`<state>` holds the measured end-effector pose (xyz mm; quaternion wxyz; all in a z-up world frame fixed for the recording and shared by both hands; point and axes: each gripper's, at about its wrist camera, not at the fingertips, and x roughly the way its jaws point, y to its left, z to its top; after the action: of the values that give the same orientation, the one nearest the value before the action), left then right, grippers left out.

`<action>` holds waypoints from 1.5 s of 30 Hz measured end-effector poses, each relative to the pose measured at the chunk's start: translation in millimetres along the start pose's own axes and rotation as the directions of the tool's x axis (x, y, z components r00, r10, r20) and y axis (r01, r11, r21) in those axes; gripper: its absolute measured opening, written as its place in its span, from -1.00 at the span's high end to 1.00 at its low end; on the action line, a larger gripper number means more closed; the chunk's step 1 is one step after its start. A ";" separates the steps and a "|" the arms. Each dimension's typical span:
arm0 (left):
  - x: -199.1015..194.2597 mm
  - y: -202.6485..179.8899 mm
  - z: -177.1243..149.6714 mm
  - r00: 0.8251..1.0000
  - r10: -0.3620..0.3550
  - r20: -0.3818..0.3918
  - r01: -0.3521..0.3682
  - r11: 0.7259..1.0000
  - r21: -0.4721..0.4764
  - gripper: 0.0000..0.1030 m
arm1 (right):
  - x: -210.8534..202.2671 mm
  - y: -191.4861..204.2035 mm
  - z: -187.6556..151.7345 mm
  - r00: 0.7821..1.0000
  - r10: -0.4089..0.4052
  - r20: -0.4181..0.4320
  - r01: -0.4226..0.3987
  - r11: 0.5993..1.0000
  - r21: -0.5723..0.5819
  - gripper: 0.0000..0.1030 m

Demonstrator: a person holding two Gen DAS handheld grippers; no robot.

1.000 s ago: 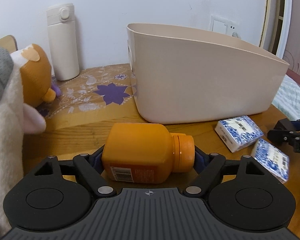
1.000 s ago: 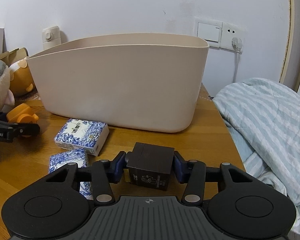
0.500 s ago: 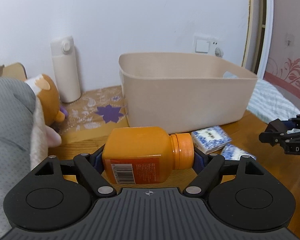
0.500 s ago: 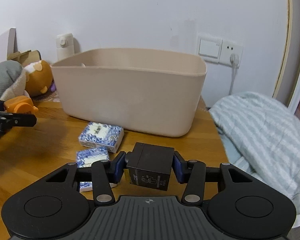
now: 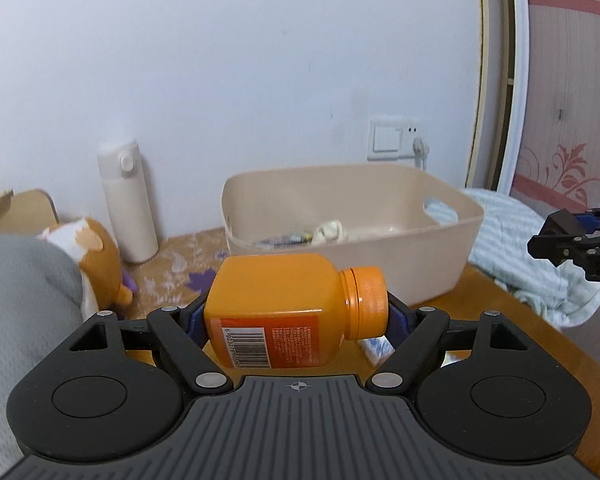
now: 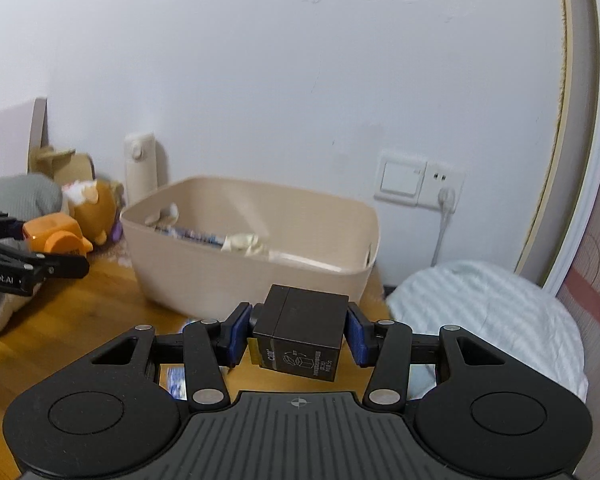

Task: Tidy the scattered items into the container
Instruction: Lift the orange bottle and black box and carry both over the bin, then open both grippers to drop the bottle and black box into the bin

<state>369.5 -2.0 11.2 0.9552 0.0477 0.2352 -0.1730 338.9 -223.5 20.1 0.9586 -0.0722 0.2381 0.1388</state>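
In the left wrist view, blue-patterned packets are mostly hidden behind the orange plastic bottle (image 5: 288,312), which is clamped sideways by the left gripper (image 5: 294,316) short of the beige plastic tub (image 5: 440,276). In the right wrist view, the tub's contents are blurred; a black box (image 6: 300,336) is pinched by the right gripper (image 6: 298,334).

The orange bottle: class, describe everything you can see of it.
The orange bottle looks like glossy plastic, squarish in body, with a ribbed orange screw cap and a label bearing a barcode and small print. It lies sideways, cap to the right, clamped end to end in the left claw, held clear of the table in front of the beige bin.
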 end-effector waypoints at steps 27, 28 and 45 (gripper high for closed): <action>114.5 -4.3 106.8 0.988 0.102 -0.119 -0.109 0.992 -0.055 -0.58 | 83.5 -26.8 97.8 1.000 -0.027 0.009 0.027 1.000 0.016 0.11; 121.3 -3.1 105.6 0.986 0.107 -0.130 -0.115 0.992 -0.057 -0.58 | 89.4 -26.9 97.2 1.000 -0.027 0.001 0.027 0.999 0.017 0.11; 181.9 -5.8 63.5 0.954 0.111 -0.278 -0.122 0.992 -0.024 -0.58 | 163.0 -14.3 66.0 0.982 -0.080 -0.172 0.074 0.996 -0.045 0.11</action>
<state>545.8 -74.5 -17.4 0.9224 0.0654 0.3663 -0.1033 510.3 -185.9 1.3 0.9372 -0.1117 0.3152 0.0994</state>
